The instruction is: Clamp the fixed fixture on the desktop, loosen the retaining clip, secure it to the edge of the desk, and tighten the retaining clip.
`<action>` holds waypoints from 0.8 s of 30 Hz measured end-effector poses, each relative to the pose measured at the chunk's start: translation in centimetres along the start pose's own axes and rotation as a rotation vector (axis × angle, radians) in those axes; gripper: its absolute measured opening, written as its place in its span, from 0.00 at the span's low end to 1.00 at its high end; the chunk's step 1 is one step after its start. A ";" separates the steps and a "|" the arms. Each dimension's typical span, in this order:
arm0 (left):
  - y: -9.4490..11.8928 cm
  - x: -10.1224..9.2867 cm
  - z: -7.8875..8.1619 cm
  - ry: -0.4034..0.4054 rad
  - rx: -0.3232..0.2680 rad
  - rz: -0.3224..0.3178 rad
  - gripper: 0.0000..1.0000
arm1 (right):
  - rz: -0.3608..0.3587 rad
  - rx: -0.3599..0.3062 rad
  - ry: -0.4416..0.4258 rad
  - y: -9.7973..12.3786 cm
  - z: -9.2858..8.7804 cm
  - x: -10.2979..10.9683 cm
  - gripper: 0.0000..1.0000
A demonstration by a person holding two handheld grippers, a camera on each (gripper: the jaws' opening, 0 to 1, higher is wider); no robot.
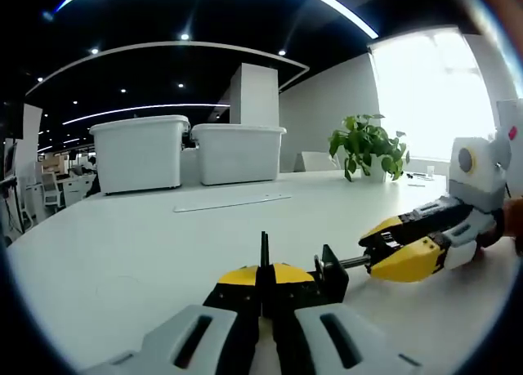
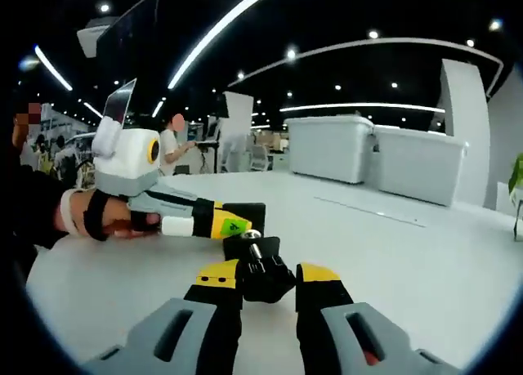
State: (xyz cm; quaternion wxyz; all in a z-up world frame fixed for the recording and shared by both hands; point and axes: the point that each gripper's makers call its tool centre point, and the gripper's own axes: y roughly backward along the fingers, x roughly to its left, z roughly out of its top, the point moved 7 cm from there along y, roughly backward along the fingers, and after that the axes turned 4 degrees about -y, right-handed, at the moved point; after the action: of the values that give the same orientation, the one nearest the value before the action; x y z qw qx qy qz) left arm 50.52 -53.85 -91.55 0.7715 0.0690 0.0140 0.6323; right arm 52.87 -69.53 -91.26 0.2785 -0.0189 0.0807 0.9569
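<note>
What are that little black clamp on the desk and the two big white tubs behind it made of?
The clamp looks like matte black metal or hard plastic; its screw shines silvery, so likely steel. The tubs look like milky, slightly see-through plastic with moulded lids. The desk is a smooth white surface, perhaps laminate.

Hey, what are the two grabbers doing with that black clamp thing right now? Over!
Left gripper shut on the black clamp, holding it on the white table. Right gripper closed around the clamp's screw knob. Nothing in the way nearby. Over.
</note>
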 end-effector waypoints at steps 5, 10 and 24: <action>0.0 0.0 0.0 0.000 -0.001 -0.001 0.04 | -0.019 -0.021 0.125 0.1 -0.2 0.3 0.24; 0.0 0.0 0.0 -0.003 0.000 0.000 0.04 | -0.019 -0.025 0.205 0.2 -0.2 0.4 0.25; 0.0 0.0 0.1 -0.003 0.000 0.002 0.04 | -0.063 -0.027 0.406 0.2 -0.1 0.9 0.25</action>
State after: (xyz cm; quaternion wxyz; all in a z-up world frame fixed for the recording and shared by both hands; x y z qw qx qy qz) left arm 50.52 -53.83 -91.49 0.7708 0.0700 0.0130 0.6330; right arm 51.96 -69.26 -91.44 0.2860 -0.2177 0.1218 0.9252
